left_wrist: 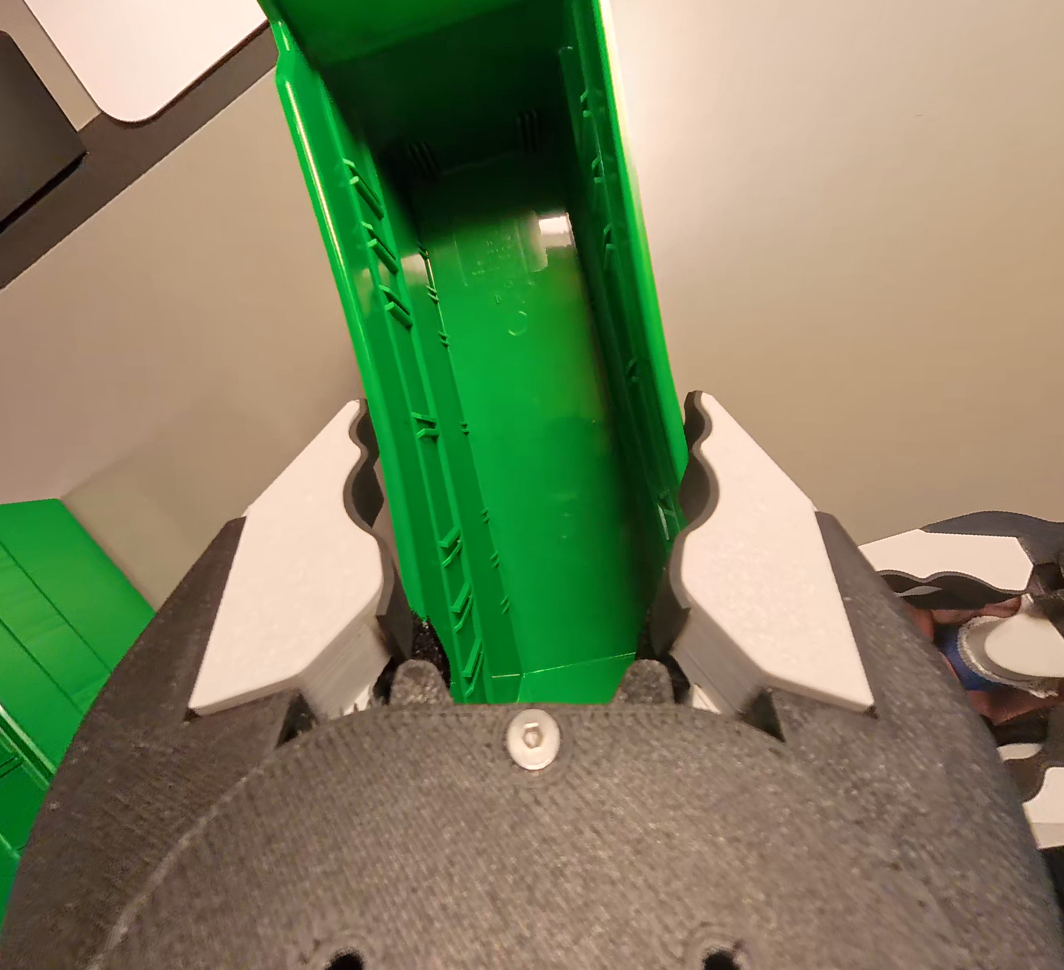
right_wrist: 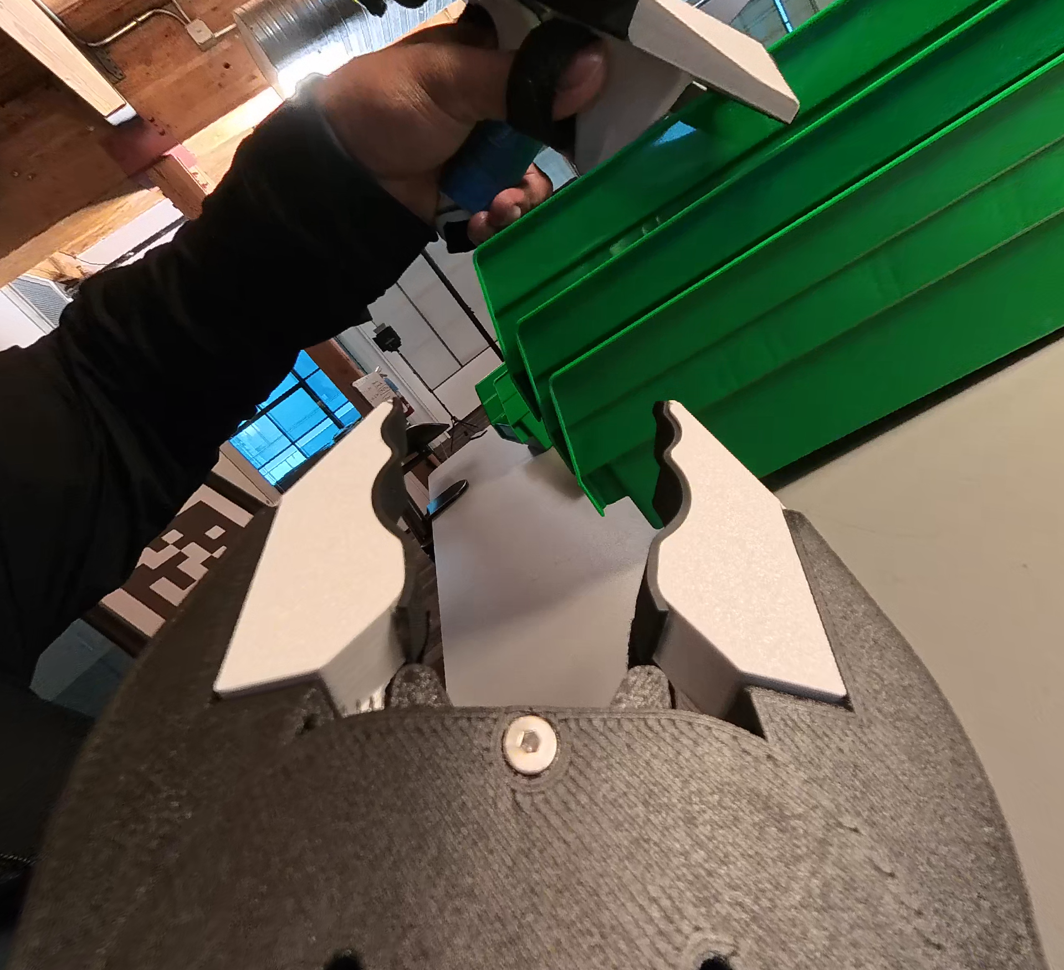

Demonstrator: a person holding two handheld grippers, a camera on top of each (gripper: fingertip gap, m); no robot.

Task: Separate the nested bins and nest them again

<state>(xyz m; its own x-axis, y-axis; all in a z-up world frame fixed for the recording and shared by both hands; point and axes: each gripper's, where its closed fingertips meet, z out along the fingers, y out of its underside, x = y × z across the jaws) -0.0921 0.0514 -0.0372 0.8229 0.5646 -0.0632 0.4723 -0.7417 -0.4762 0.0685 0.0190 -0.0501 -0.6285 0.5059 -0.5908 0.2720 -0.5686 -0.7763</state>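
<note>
Left wrist view: my left claw (left_wrist: 529, 458) pinches 1 green bin (left_wrist: 506, 251) by its walls to lift it; right claw (right_wrist: 529, 464) spread beside the nested stack (right_wrist: 777, 280).

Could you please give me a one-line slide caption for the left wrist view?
Left gripper clamps a long green plastic bin between its white fingers, above a beige tabletop.
</note>
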